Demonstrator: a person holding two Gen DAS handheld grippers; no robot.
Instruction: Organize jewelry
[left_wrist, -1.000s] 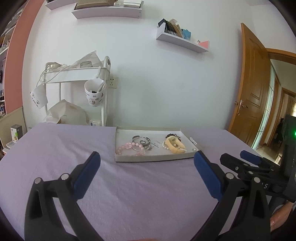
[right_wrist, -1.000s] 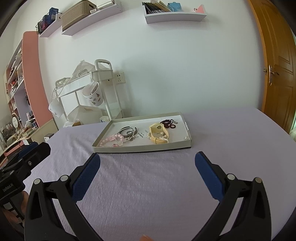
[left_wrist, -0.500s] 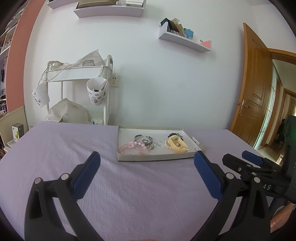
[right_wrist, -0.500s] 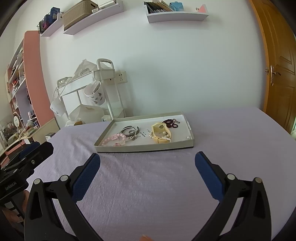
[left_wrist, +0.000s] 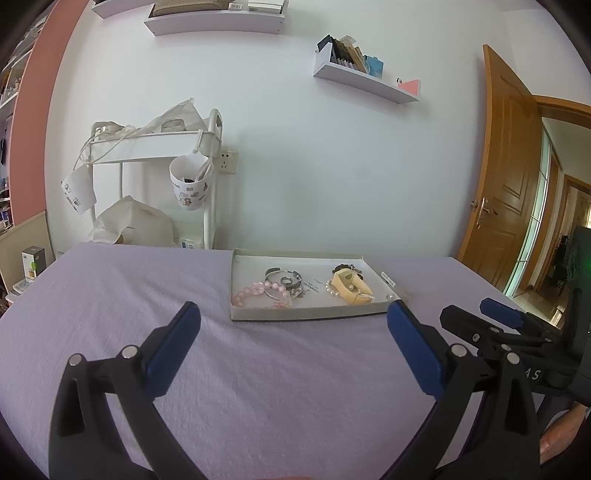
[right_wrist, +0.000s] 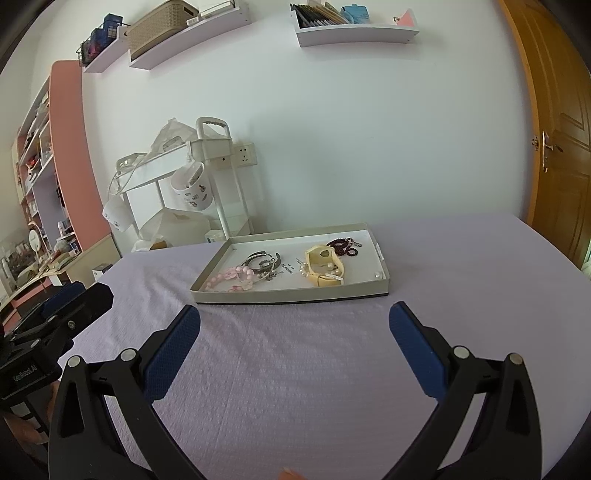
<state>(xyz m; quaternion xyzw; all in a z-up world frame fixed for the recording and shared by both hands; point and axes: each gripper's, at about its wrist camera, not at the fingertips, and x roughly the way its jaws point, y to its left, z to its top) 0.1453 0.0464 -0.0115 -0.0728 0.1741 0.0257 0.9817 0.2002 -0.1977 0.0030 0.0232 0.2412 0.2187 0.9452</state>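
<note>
Nearest the lens, the left hand-held gripper (left_wrist: 293, 317) and right hand-held gripper (right_wrist: 294, 315) hover with jaws spread wide and empty above the lavender-covered table (right_wrist: 295, 369). Beyond them a shallow tray (right_wrist: 291, 293) holds the tangled jewelry: a pink bead bracelet (right_wrist: 231, 277), silver bangles (right_wrist: 260, 262), a cream bangle (right_wrist: 325, 271) and dark red beads (right_wrist: 343, 247). Sorting likely goes best by lifting one outer piece cleanly, avoiding snagging neighbours.

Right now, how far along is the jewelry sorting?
Nothing looks sorted yet. The pink bead bracelet, silver bangles, cream holder and dark red beads lie mixed in the tray. Left gripper and right gripper are open and empty, short of it.
</note>
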